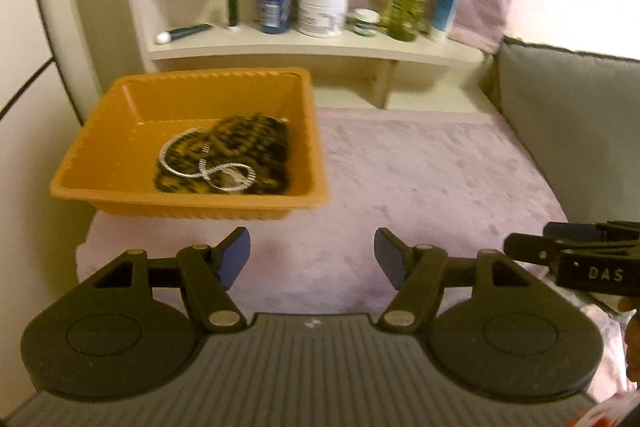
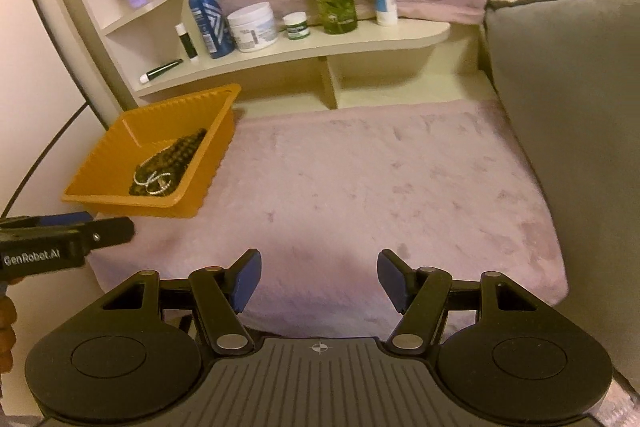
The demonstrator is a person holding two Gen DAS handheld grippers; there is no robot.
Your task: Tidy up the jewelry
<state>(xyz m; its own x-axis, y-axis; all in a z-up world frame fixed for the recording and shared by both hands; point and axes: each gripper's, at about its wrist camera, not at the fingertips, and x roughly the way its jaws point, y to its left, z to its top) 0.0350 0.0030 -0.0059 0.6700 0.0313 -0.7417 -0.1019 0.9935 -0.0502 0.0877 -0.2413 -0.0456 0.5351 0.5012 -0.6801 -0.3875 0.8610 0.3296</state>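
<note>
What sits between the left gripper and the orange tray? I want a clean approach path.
Only bare pink fuzzy cloth lies between the open left gripper and the orange tray, as the left wrist view shows.

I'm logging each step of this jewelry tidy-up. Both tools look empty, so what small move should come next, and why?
Probably ease the left tool forward toward the orange tray. All visible jewelry, the silver bangles on a dark beaded piece, lies in it, the pink mat looks bare, and that tool is open and nearest. The right tool is open too, but farther off.
</note>
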